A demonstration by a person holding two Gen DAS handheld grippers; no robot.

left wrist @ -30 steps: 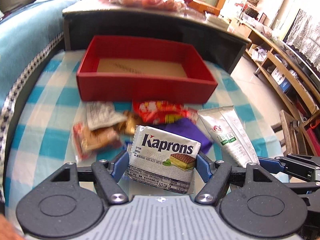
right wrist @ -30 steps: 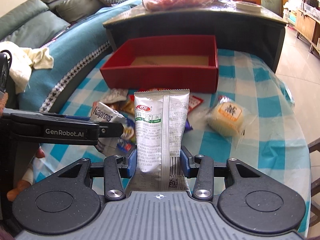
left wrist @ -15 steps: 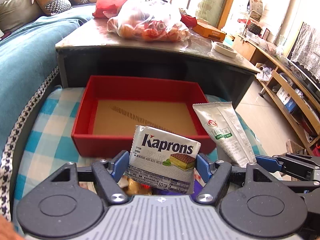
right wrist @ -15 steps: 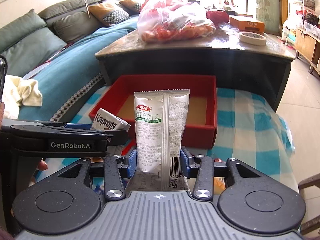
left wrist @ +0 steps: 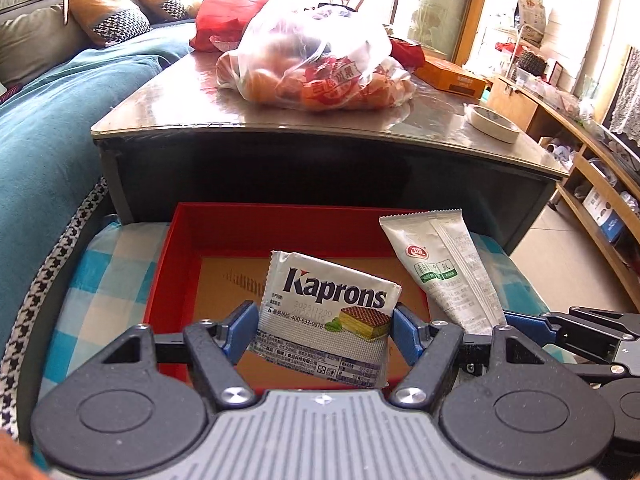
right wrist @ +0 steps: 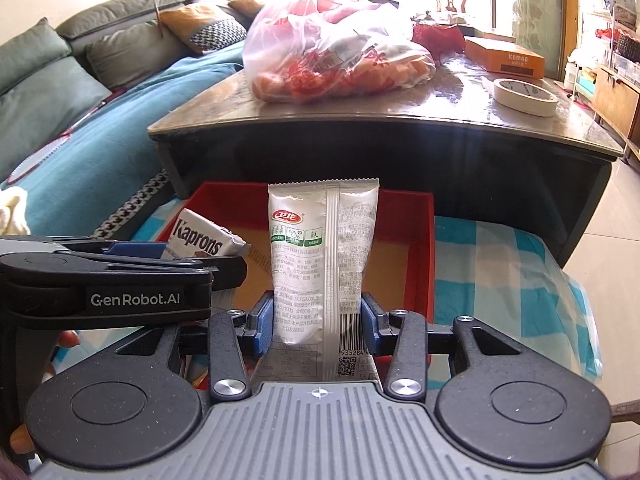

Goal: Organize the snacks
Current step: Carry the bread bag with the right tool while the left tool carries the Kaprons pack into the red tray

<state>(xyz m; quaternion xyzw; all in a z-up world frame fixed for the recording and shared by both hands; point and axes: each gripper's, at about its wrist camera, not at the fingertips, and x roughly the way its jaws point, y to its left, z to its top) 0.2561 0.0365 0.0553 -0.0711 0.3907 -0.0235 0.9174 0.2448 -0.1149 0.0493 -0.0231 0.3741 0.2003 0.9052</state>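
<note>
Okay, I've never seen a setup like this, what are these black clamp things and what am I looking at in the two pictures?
These are hand-held grippers, one in each of a person's hands, not a robot arm. Each has a wide-angle camera looking forward along its two fingers, so each picture is one gripper's own view.

In the left wrist view, the left gripper is shut on a white Kaprons wafer packet. In the right wrist view, the right gripper is shut on a tall silver snack pouch, held upright.

Both hang over an empty red box standing on a blue checked cloth. Behind it is a dark coffee table carrying a plastic bag of snacks, an orange carton and a tape roll.
</note>
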